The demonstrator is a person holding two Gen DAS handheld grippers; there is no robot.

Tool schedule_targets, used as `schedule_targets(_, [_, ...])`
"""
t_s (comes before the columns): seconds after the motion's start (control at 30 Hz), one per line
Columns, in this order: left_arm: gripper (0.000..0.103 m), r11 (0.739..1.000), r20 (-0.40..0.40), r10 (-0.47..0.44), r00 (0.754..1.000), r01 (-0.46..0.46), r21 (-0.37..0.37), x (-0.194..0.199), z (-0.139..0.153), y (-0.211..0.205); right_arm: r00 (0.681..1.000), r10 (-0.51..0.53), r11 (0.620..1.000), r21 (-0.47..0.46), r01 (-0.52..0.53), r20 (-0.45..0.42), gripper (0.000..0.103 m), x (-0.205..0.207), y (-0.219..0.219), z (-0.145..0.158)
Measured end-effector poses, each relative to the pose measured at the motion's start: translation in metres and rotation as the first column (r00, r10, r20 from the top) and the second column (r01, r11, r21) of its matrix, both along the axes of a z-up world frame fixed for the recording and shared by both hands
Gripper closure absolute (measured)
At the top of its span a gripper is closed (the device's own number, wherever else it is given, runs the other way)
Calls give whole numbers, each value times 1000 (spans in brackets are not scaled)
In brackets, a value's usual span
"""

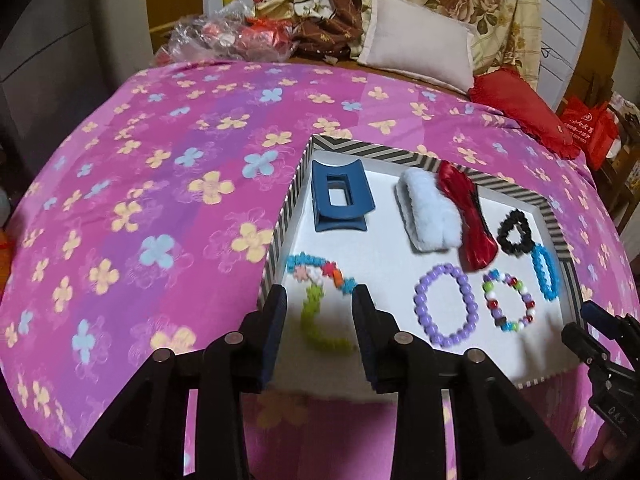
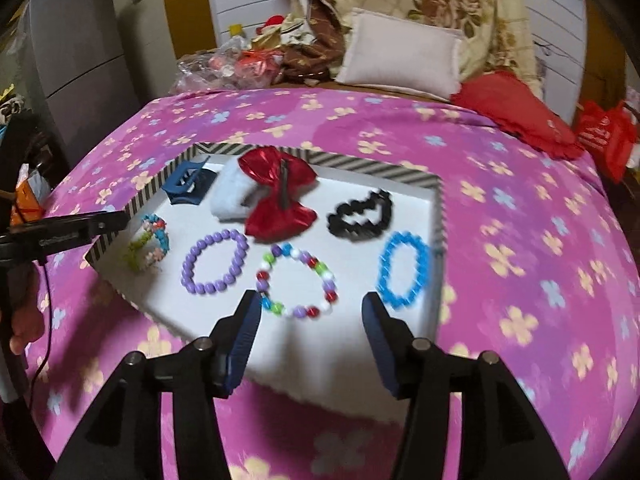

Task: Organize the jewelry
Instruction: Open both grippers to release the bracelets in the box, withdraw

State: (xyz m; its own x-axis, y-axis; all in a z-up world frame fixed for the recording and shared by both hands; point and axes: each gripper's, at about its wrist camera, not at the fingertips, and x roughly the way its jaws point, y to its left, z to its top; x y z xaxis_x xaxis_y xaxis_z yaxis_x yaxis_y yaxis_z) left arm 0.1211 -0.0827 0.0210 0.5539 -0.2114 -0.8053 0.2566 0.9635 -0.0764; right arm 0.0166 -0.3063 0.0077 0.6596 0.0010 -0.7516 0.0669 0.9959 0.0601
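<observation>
A striped-rim white tray lies on the bed. In it are a blue claw clip, a white fluffy clip, a red bow, a black scrunchie, a blue bracelet, a multicolour bead bracelet, a purple bead bracelet and a flower-bead necklace. My left gripper is open and empty over the necklace. My right gripper is open and empty just before the multicolour bracelet.
The tray sits on a pink floral bedspread. A white pillow, a red cushion and piled blankets and bags lie at the head of the bed. A grey cabinet stands at the left.
</observation>
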Motion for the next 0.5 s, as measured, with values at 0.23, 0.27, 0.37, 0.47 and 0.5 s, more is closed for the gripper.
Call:
schedule_targets(0.23, [71, 1000, 44, 21, 999, -21, 6, -41, 4, 4, 999, -24, 1000, 6, 24, 27, 37, -27, 17, 4])
schedule_targets(0.27, [71, 1000, 47, 25, 999, -25, 5, -46, 4, 4, 999, -26, 1000, 1, 26, 32, 34, -30, 21, 5])
schedule_targets(0.37, [71, 999, 61, 38, 997, -39, 12, -61, 8, 5, 998, -39, 999, 6, 39, 46, 29, -36, 31, 9])
schedule_targets(0.47, [71, 999, 76, 43, 996, -44, 4, -74, 14, 6, 996, -52, 999, 22, 50, 67, 26, -43, 37, 16])
schedule_targets(0.5, [71, 999, 79, 46, 996, -46, 3, -78, 16, 6, 996, -58, 998, 25, 56, 73, 25, -45, 40, 18])
